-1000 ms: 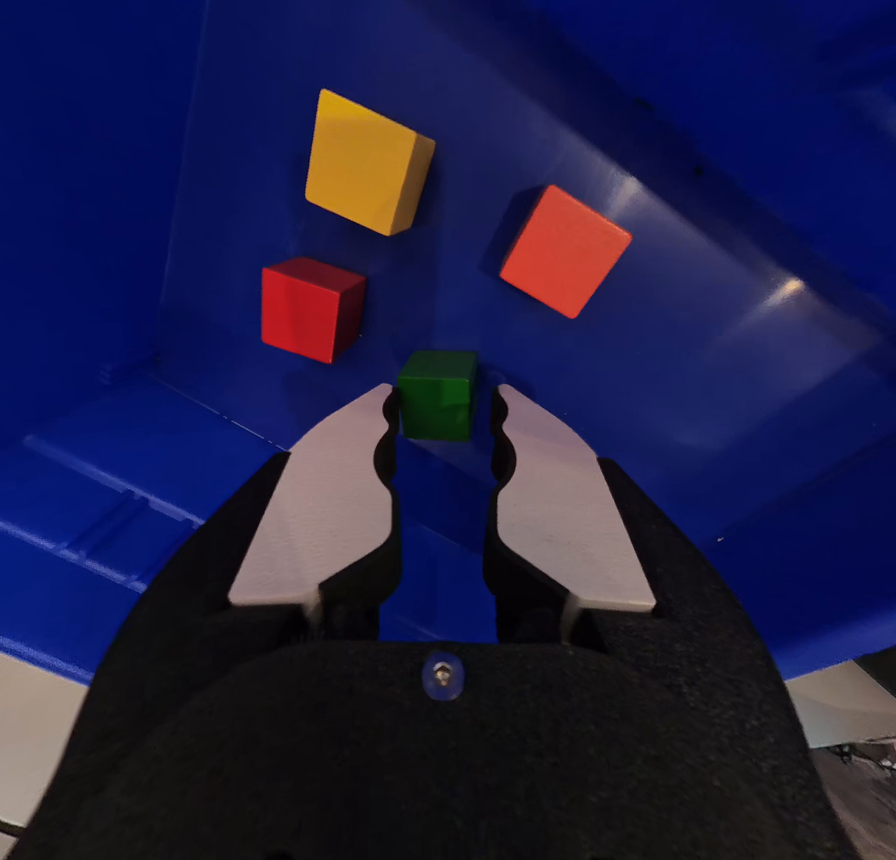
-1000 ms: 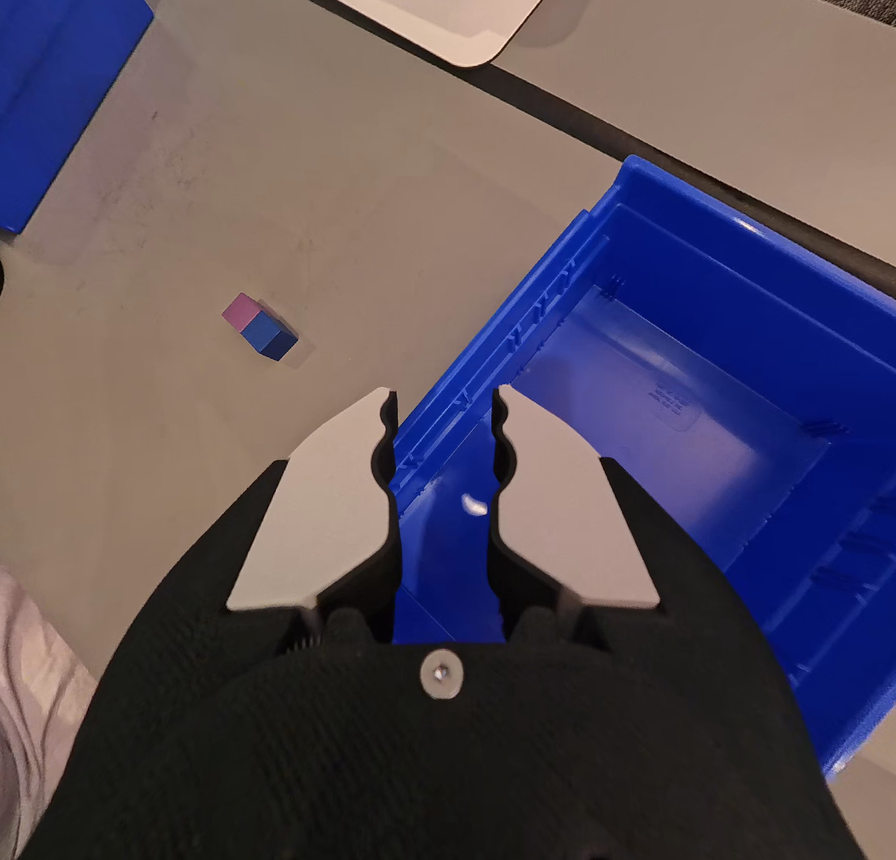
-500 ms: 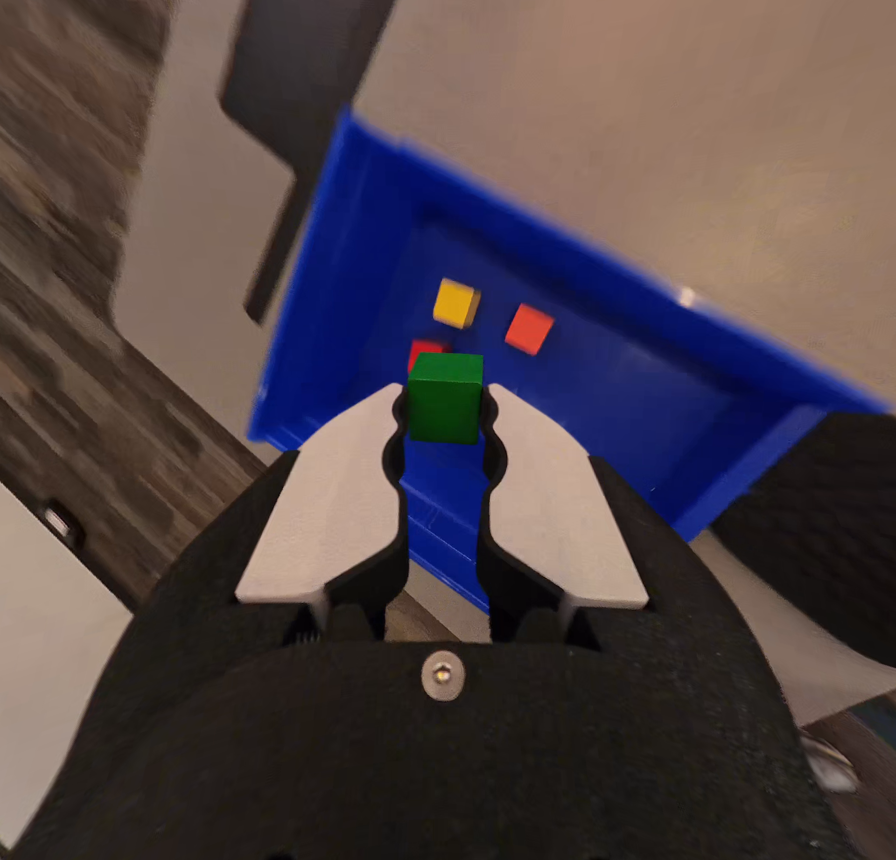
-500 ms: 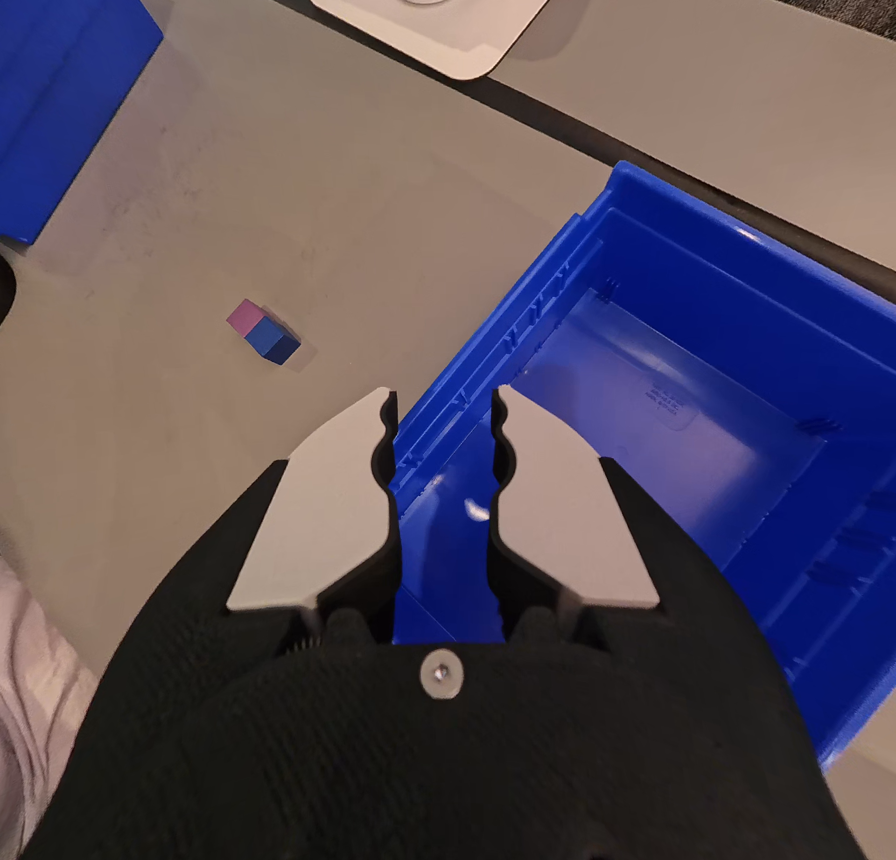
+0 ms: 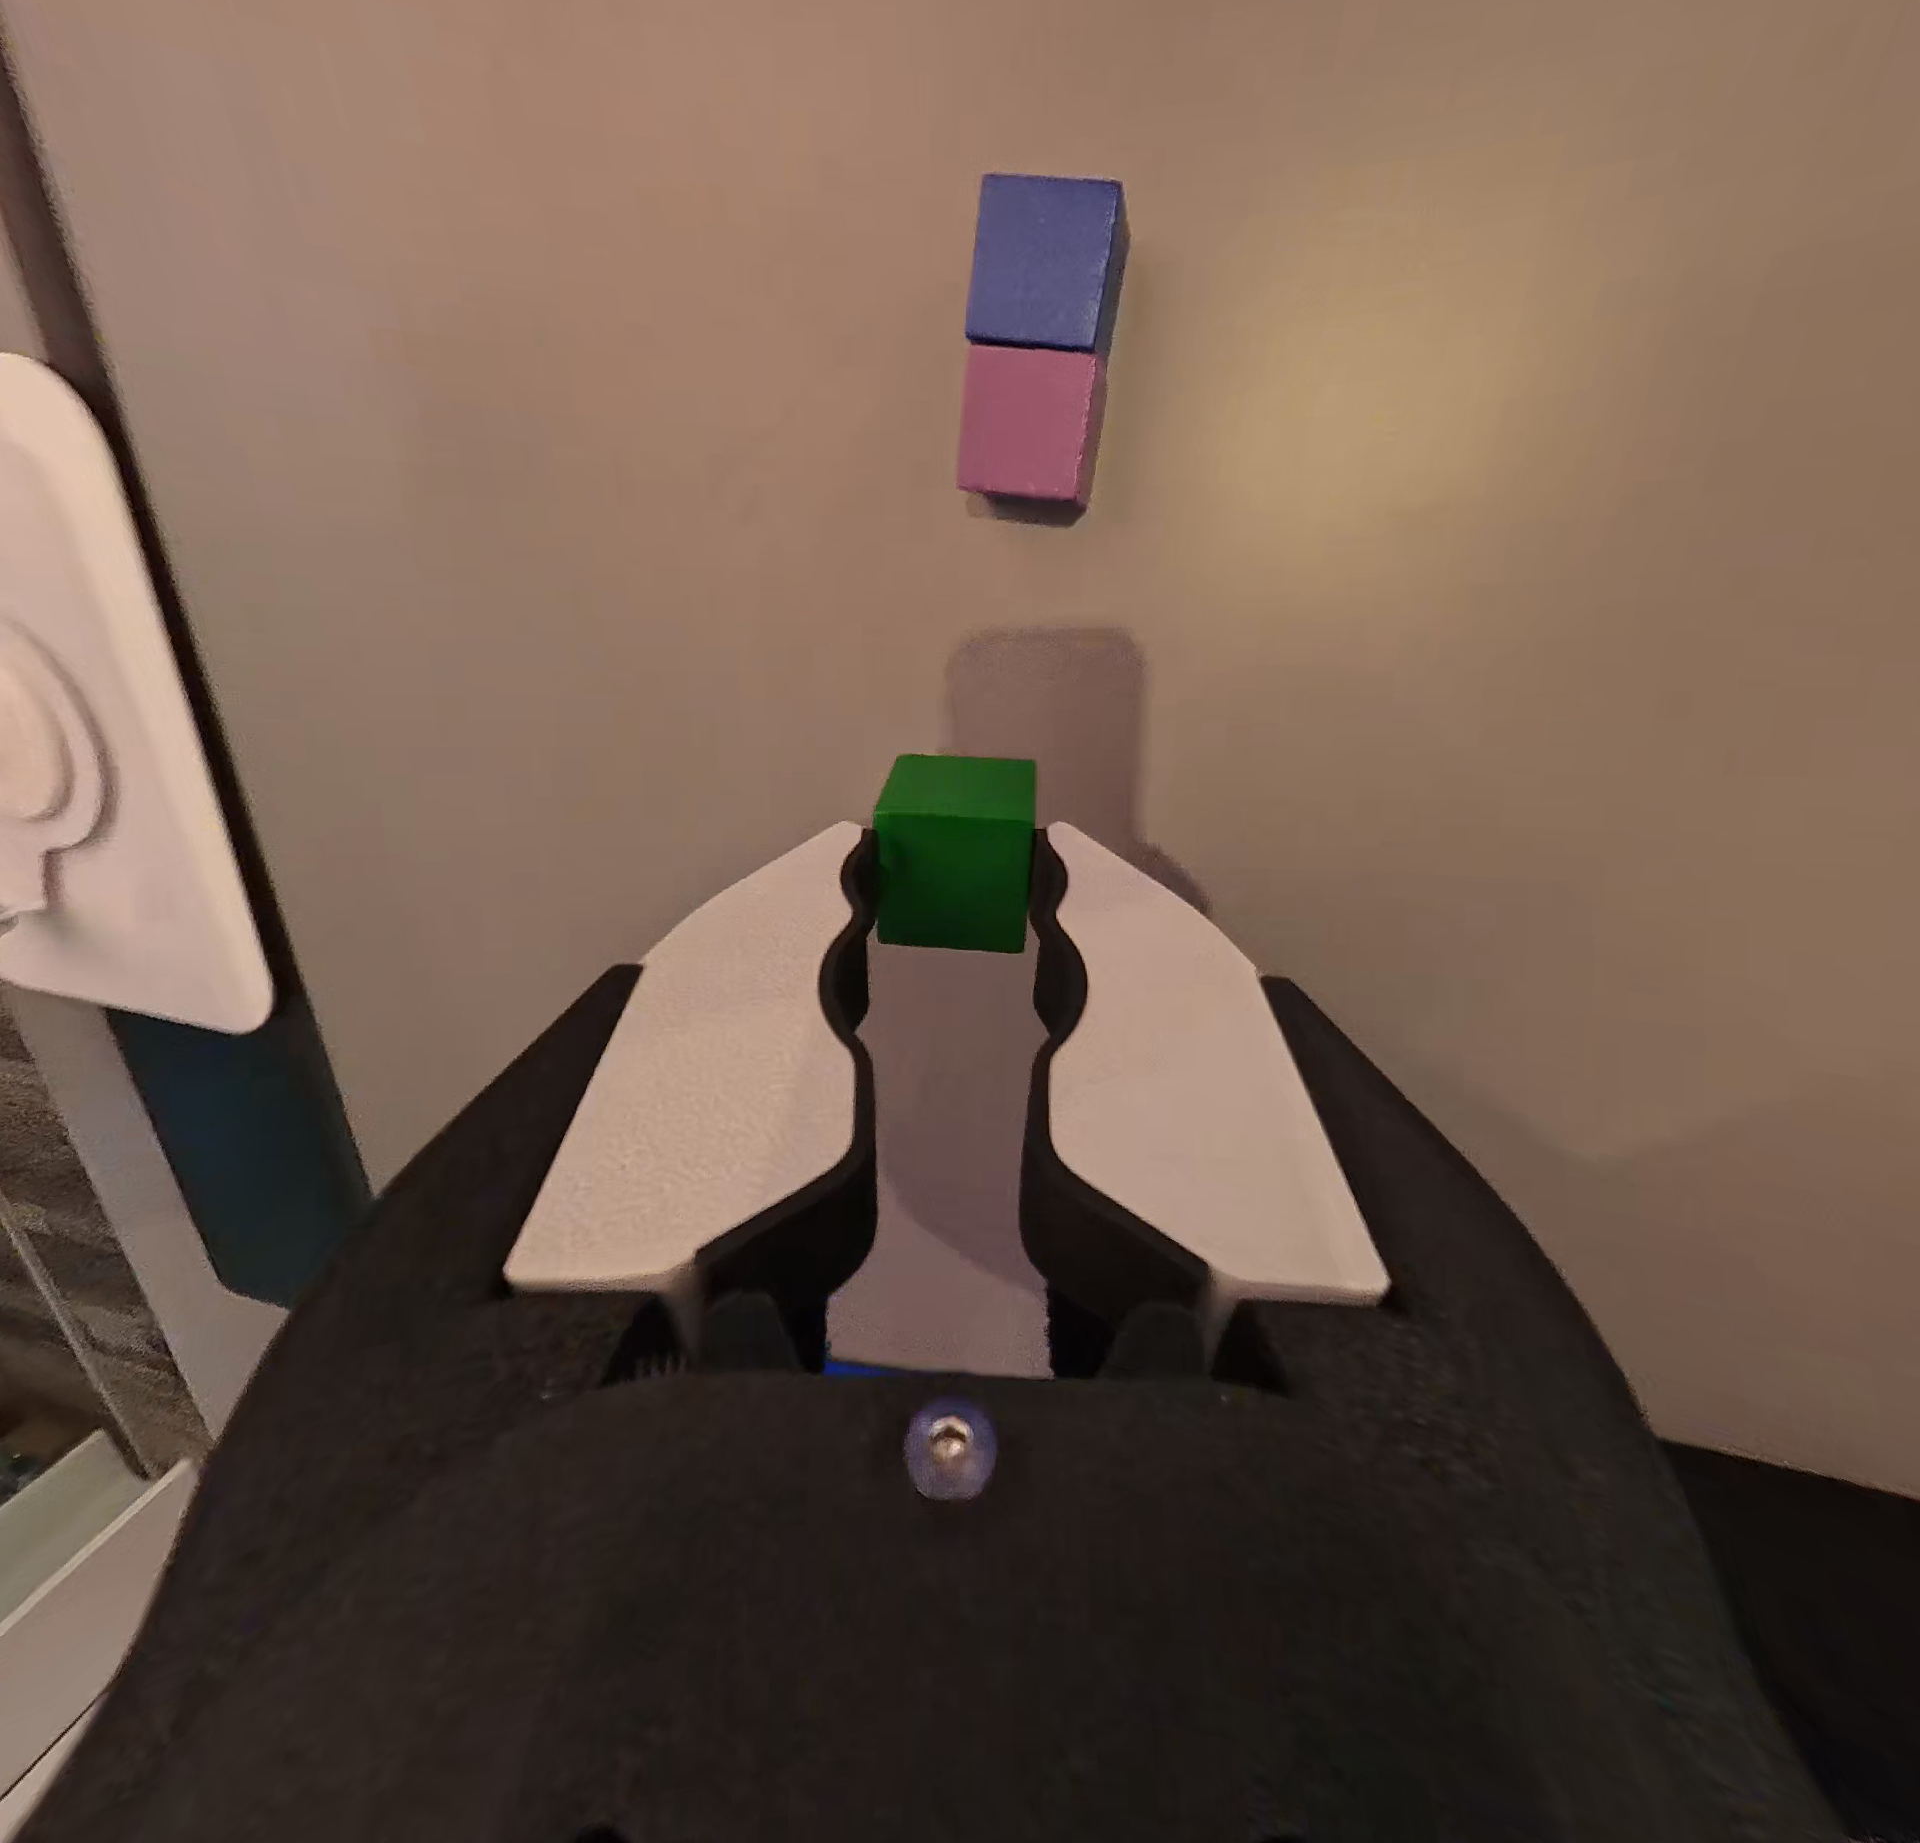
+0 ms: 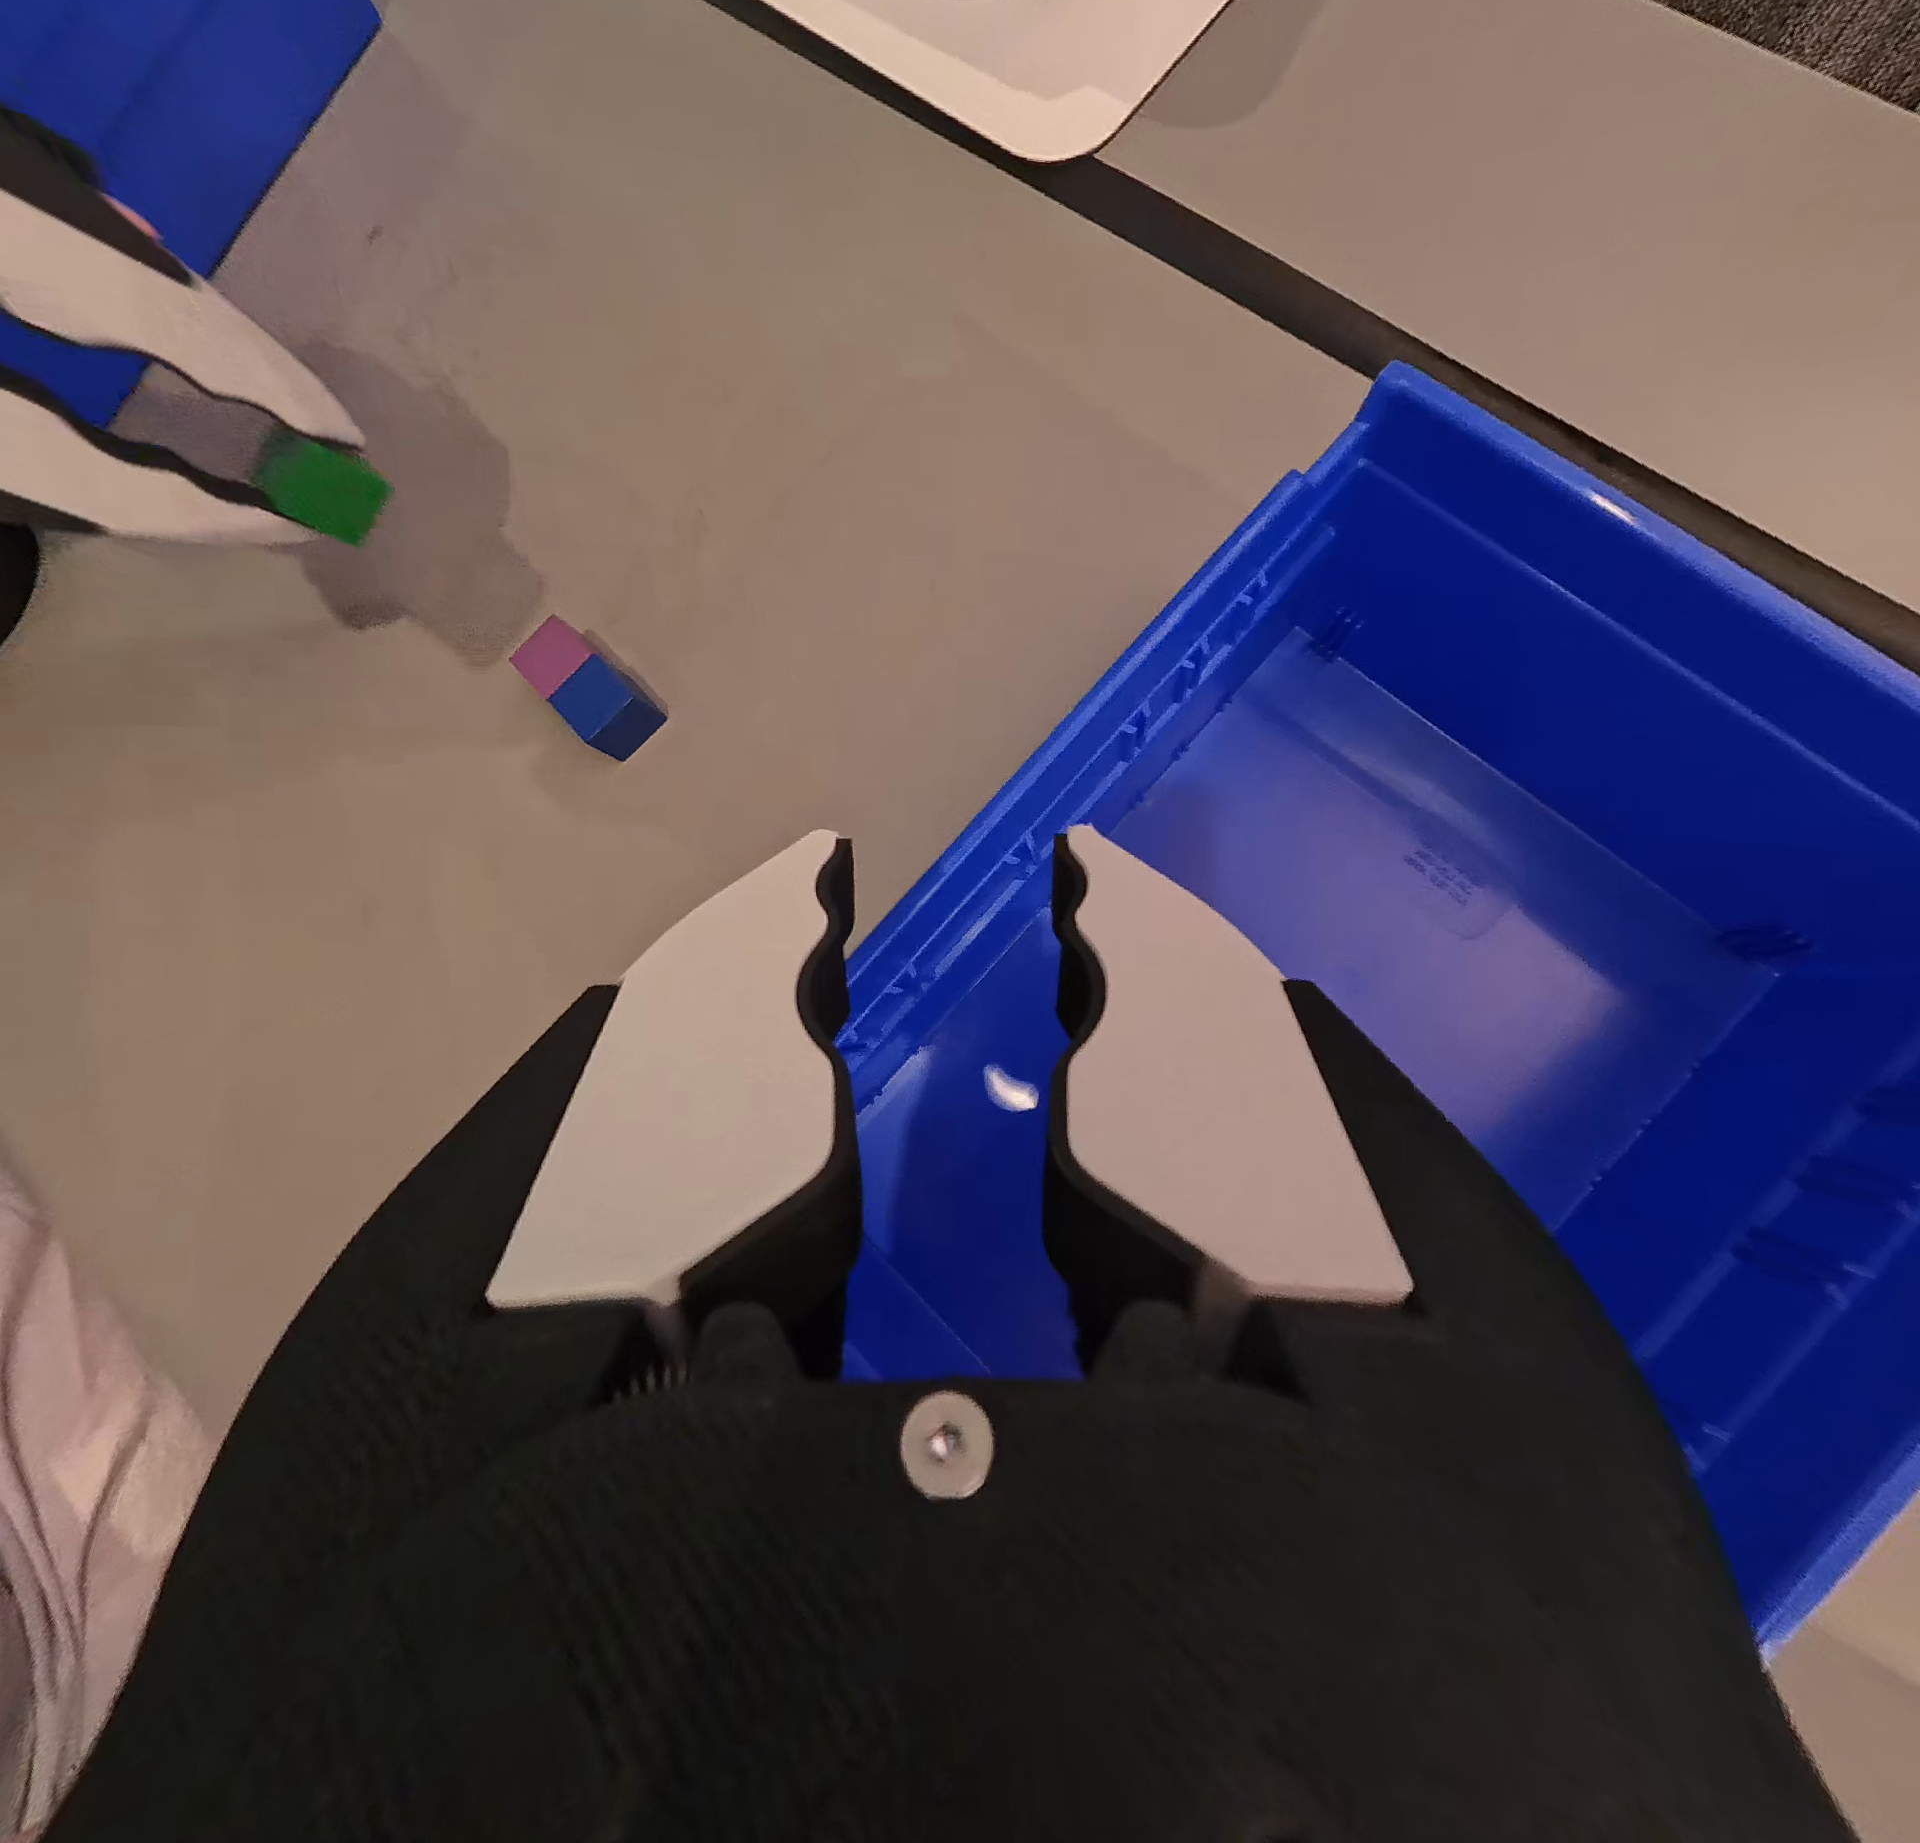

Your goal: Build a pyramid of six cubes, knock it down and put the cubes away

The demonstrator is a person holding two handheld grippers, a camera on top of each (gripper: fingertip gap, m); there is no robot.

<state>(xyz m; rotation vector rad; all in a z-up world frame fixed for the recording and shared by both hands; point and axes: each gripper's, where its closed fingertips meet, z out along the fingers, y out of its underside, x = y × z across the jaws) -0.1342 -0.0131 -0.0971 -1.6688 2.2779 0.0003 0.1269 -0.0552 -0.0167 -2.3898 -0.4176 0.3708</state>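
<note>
Now left gripper [image 5: 954, 837], clamping green cube [image 5: 954, 863], has left the bin for pink cube [image 5: 1027, 422]/blue cube [image 5: 1044, 261] row, right gripper [image 6: 951, 848] parted, empty

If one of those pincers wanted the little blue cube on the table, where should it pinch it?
Probably from above, on the two free side faces of the small blue cube. A pink cube sits flush against a third face, blocking that side. The empty right gripper looks open wide enough.

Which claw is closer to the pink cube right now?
Left. The left claw, gripping the green cube, hovers just short of the pink cube; the right claw sits farther, over the blue bin.
</note>
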